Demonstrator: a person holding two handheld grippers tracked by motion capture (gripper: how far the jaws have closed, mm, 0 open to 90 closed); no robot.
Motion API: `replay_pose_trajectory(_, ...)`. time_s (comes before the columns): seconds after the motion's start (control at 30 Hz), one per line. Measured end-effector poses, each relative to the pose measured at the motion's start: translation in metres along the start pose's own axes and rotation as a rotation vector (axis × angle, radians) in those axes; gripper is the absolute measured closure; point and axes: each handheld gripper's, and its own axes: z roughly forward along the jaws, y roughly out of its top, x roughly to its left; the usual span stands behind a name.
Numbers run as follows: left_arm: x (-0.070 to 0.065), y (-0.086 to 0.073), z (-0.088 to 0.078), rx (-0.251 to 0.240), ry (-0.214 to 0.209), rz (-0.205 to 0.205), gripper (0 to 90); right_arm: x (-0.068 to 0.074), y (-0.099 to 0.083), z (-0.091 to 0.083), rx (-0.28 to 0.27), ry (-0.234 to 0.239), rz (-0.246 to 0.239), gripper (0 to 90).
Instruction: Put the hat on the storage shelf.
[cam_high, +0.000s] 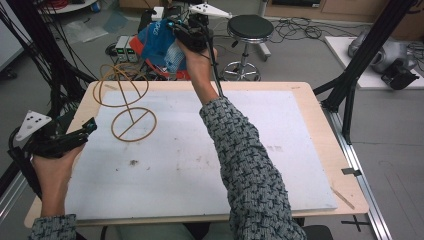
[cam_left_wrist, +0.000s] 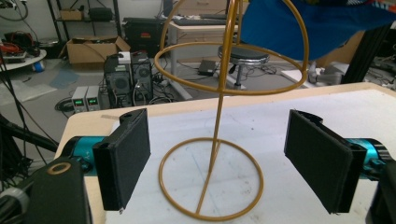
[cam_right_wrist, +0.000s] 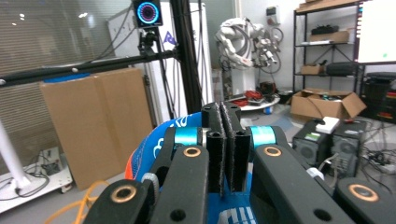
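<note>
The left gripper (cam_high: 89, 125) lay low over the near left corner of the table, its two black jaws standing wide apart with nothing between them; its flat pads (cam_left_wrist: 123, 156) were faced in coarse black fabric on turquoise mounts. A grey three-cornered plate sat on top of it.

Just ahead of those jaws stood the wire stand (cam_left_wrist: 212, 154), a thin, glossy, mustard-yellow frame: a round base ring (cam_high: 134, 125) crossed by a single bar, an upright stem, and curved hoops at the top forming an open ball shape. It rested upright on the white board (cam_high: 240, 150), a matte, slightly grainy, scuffed sheet that covered most of the pale wooden table (cam_high: 310, 100).

Farther off, past the table's far edge, the right gripper (cam_high: 176, 29) was held high on an outstretched arm in a knitted grey-and-black sleeve. Its jaws were pressed together on the blue cap (cam_high: 159, 45), soft cloth with white lettering and an orange-red edge; in the right gripper view the cap (cam_right_wrist: 154, 147) bulged beneath the closed pads (cam_right_wrist: 227, 144).

Beyond it stood a round black stool (cam_high: 250, 27) on the grey floor.
</note>
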Motion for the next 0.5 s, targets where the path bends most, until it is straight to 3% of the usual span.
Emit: replay_pose_trajectory(0.5, 0.006, 0.002, -0.024, -0.028, 0.026, -0.009, 22.8, 0.052, 0.003, 0.046, 0.013, 0.109, -0.018, 89.0)
